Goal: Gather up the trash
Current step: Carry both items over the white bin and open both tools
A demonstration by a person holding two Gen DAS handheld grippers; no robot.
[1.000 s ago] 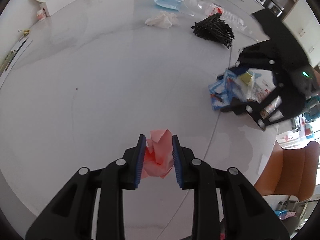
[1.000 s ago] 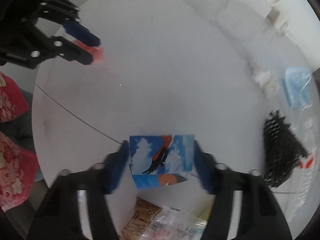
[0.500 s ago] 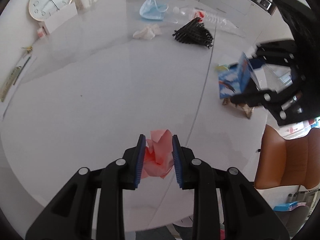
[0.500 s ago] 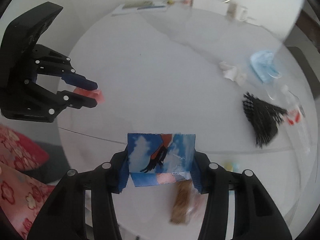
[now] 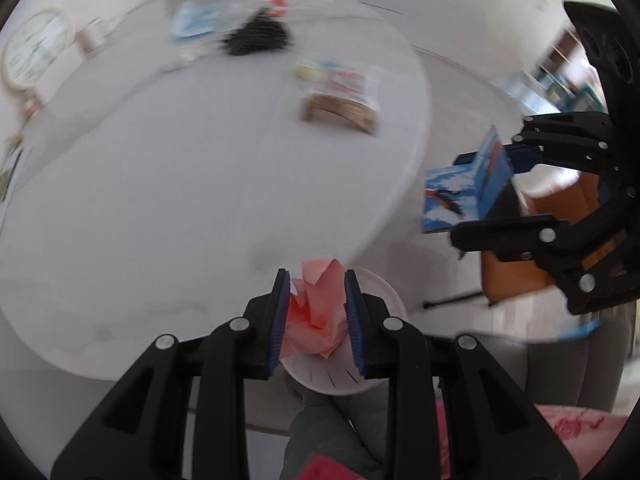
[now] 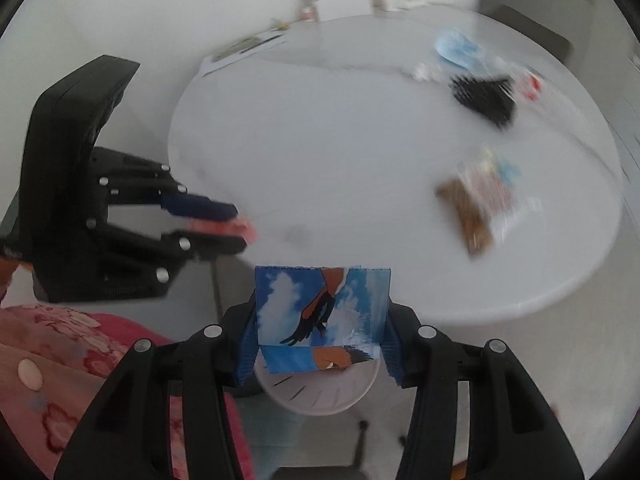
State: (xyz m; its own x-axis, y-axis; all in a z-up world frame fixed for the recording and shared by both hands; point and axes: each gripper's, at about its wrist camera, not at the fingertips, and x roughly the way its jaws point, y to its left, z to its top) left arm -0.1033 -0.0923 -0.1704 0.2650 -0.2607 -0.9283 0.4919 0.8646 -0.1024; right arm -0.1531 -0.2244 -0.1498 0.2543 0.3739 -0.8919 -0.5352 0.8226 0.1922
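Observation:
My left gripper [image 5: 316,312] is shut on a crumpled pink paper [image 5: 316,304] and holds it off the table edge, above a white bin [image 5: 340,376] on the floor. My right gripper [image 6: 320,332] is shut on a blue picture box [image 6: 320,312], also above the white bin [image 6: 320,396]. The box [image 5: 464,196] and right gripper show at the right of the left wrist view. The left gripper [image 6: 236,224] with the pink paper [image 6: 244,232] shows at the left of the right wrist view.
On the round white table [image 5: 160,184] lie a snack bag [image 5: 340,96], a black comb-like bundle [image 5: 256,40], a blue face mask [image 5: 192,24], a white tissue [image 6: 424,72] and a plastic bottle [image 6: 528,80]. A clock [image 5: 36,52] stands at the back. An orange chair [image 5: 520,264] is at the right.
Both grippers have pulled back off the table with their loads and now hang over the white bin beside the table edge. The views are blurred from motion.

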